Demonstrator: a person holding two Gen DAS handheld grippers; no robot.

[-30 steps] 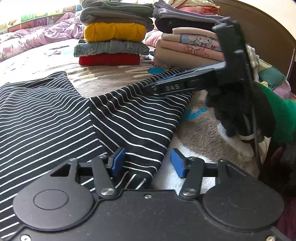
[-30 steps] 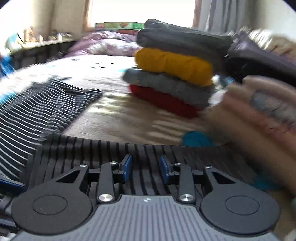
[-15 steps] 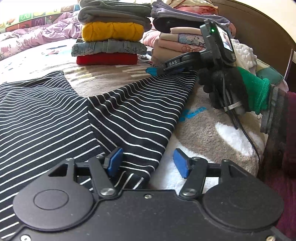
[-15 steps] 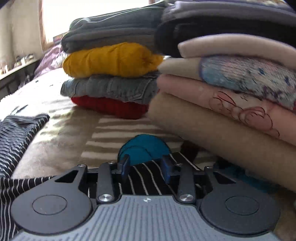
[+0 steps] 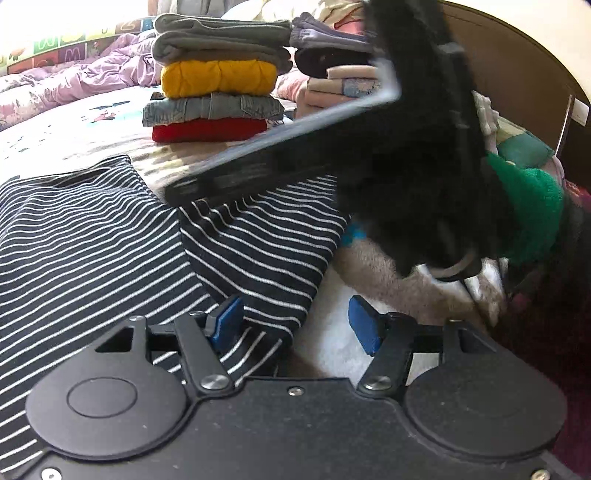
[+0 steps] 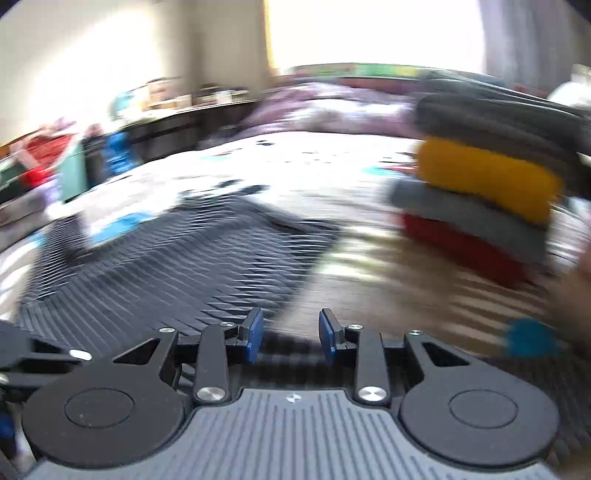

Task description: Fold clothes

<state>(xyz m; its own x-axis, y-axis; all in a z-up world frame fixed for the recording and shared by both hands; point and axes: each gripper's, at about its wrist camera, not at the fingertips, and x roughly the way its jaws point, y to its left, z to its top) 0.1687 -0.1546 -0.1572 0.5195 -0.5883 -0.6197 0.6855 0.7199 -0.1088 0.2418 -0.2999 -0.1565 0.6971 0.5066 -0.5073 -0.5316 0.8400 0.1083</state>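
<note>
**Striped garment spread on the bed, 2 grippers over it**

The striped garment (image 5: 110, 236) fills the left and centre of the left wrist view; its right edge meets bare blanket (image 5: 391, 273) at lower right. The folded stack (image 5: 218, 92) stands at upper centre, apart from it.

The left gripper (image 5: 295, 325) is partly open, the garment's edge between its pads, unpinched. The right gripper (image 6: 291, 336) is narrowly open above striped cloth; a grip cannot be told through blur. A bright window (image 6: 369, 33) sits behind.
</note>
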